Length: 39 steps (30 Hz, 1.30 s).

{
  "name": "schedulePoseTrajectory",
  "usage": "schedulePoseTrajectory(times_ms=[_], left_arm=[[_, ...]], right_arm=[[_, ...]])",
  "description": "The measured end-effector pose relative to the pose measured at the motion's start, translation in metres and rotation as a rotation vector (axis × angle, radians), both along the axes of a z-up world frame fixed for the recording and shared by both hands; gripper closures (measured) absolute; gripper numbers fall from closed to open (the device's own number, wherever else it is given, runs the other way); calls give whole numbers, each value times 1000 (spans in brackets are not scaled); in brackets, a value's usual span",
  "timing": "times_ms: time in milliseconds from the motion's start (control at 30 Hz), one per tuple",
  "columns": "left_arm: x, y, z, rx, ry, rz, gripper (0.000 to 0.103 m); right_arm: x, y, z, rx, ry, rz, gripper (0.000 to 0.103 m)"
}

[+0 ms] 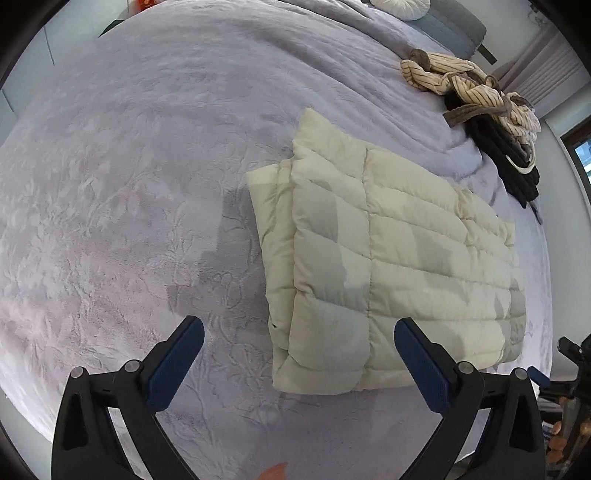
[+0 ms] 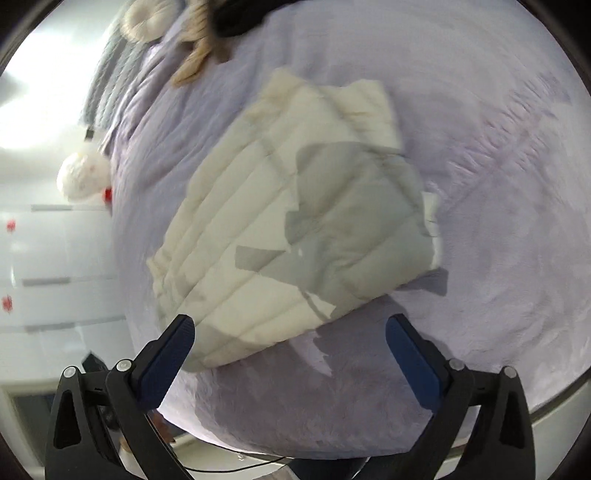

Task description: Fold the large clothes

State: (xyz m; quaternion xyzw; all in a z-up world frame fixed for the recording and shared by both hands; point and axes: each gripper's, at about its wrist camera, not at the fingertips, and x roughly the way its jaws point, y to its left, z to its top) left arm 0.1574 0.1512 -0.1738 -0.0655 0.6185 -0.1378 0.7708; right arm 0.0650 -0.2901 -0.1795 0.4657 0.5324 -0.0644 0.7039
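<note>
A cream quilted puffer jacket (image 1: 391, 266) lies folded into a thick rectangle on the lilac plush bedspread (image 1: 129, 184). In the left wrist view my left gripper (image 1: 299, 332) hovers above the jacket's near left corner, jaws wide open, nothing between the blue pads. The right wrist view is blurred: the same jacket (image 2: 295, 221) lies flat below, and my right gripper (image 2: 290, 330) hangs over its near edge, also wide open and holding nothing. Gripper shadows fall across the jacket in both views.
A heap of striped beige and black clothes (image 1: 487, 110) sits at the bed's far right edge. A round white cushion (image 1: 402, 7) lies near the headboard. White drawers (image 2: 55, 266) stand beside the bed. The bed's near edge (image 2: 554, 410) runs just under my right gripper.
</note>
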Motion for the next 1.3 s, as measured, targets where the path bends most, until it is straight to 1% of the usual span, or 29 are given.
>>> schedulePoseTrajectory(times_ms=[100, 133, 200, 267, 333, 400, 533, 667, 700, 767, 800, 833, 900, 967, 1033, 1167, 1233, 1300], left_arm=[[4, -3, -3, 22, 0, -1, 0], [6, -3, -4, 27, 2, -4, 0], [8, -4, -7, 37, 9, -4, 0], [12, -2, -9, 43, 9, -5, 0], [16, -1, -13, 44, 15, -7, 0], [19, 0, -17, 43, 21, -2, 0], [23, 0, -19, 19, 18, -18, 0], [25, -1, -20, -17, 17, -27, 0], [27, 0, -21, -33, 19, -26, 0], [33, 5, -22, -88, 23, -20, 0], [36, 9, -23, -120, 22, -10, 0], [41, 15, -24, -157, 27, 5, 0], [51, 26, -30, -252, 54, 31, 0], [61, 34, -41, -341, 94, 44, 0], [70, 39, -57, -392, 141, 52, 0], [81, 37, -85, -503, 221, 46, 0], [85, 30, -98, -535, 245, 24, 0], [85, 20, -106, -545, 261, -1, 0]], right_arm=[[12, 19, 7, -61, -7, 72, 0], [21, 27, 9, -99, 0, 102, 0], [21, 38, 9, -148, 22, 159, 0], [32, 53, 7, -221, 73, 245, 0], [42, 64, 7, -254, 90, 305, 0], [49, 71, 7, -270, 85, 342, 0], [74, 83, 8, -341, 69, 422, 0], [95, 88, 6, -399, 65, 468, 0], [99, 91, 6, -409, 62, 477, 2], [106, 95, 4, -426, 54, 486, 14], [109, 95, 2, -438, 58, 490, 32], [110, 95, 0, -439, 63, 491, 54], [113, 93, -5, -426, 61, 484, 77], [117, 93, -10, -409, 41, 483, 77], [121, 92, -17, -372, -3, 498, 77], [130, 99, -32, -366, -41, 535, 77], [134, 102, -45, -363, -31, 551, 77], [137, 102, -57, -354, -23, 555, 77]])
